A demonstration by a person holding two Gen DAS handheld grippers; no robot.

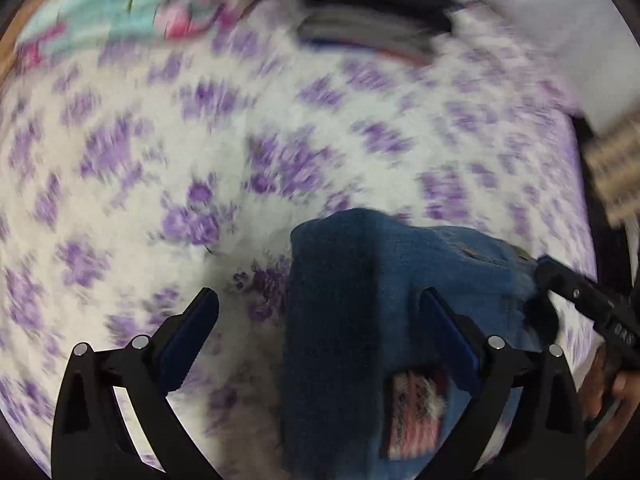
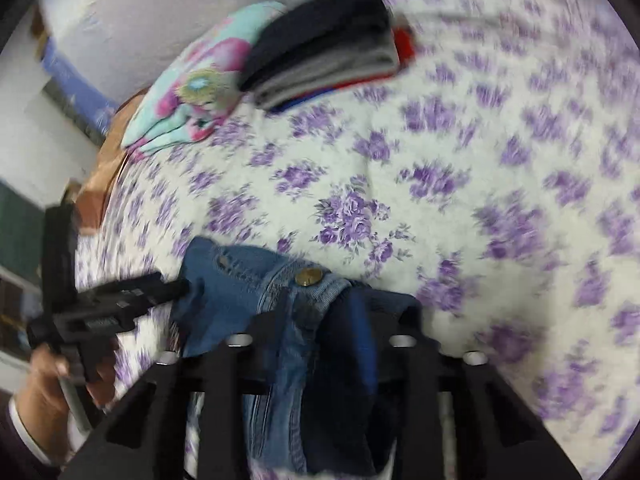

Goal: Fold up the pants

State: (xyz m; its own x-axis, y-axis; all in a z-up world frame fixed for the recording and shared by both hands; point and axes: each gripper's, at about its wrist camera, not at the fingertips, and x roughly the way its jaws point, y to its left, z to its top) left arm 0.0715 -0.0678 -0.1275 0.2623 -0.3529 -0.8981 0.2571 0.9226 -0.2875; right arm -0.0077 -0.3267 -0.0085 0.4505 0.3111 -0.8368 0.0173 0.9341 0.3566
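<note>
- Denim fills the bottom of both wrist views: the pants (image 1: pixel 360 300) lie bunched on the bed (image 1: pixel 120 168), which wears a sheet with purple flowers.
- Left gripper (image 1: pixel 320 304): I read its fingers as spread wide and holding nothing. The left finger (image 1: pixel 192 328) stands over bare sheet and the right finger (image 1: pixel 448 336) over the cloth, so the dark fold sits between them, nearer the right one.
- Right gripper (image 2: pixel 320 320): the waistband, with its brass button (image 2: pixel 307 277), runs straight down between the fingers. Motion blur and the draped cloth hide the pads, so I cannot tell whether they press the denim or merely straddle it; my guess is a loose hold at best.
- Key relation: from the left gripper the pants run to the right, toward the right gripper (image 1: pixel 576 296), which meets the far end of the bundle. In the right wrist view, the left gripper (image 2: pixel 120 300) points at the left edge of the denim. I judge the long axis to lie from one gripper to the other, with the right one the nearer to a grip.
- Background: a stack of folded clothes (image 2: pixel 328 40) and a floral pillow (image 2: pixel 200 80) sit well apart, at the far side of the bed.
</note>
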